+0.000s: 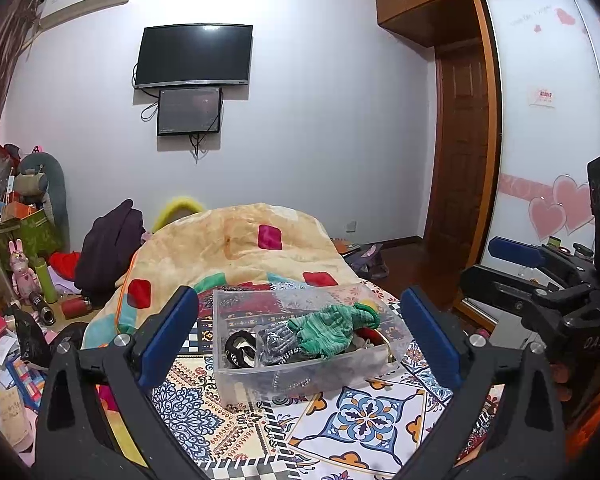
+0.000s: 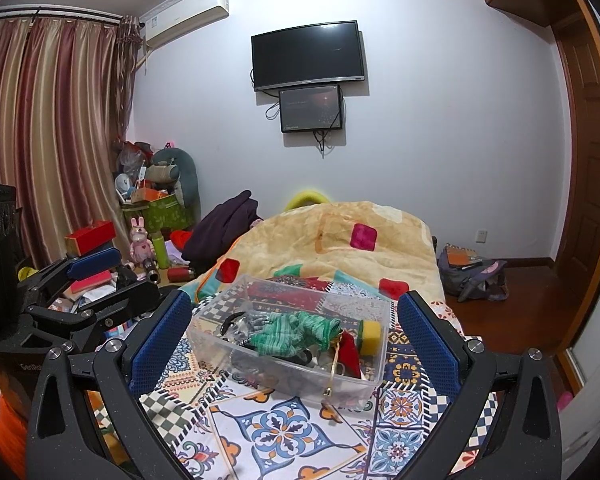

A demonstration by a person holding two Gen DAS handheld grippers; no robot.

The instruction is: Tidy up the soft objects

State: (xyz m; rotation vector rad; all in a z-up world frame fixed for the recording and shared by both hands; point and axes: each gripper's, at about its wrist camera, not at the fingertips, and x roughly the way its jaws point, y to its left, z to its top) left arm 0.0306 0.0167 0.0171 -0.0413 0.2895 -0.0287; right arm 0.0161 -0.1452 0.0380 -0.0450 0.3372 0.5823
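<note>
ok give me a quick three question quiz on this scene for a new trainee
1. True or false: the green knit glove lies inside the clear plastic box.
2. The yellow sponge sits at which end of the box in the right wrist view: A left, B right?
3. Fill in: the left gripper and the right gripper both have jaws that are ____.

Key: 1 true; 2 B; 3 open
</note>
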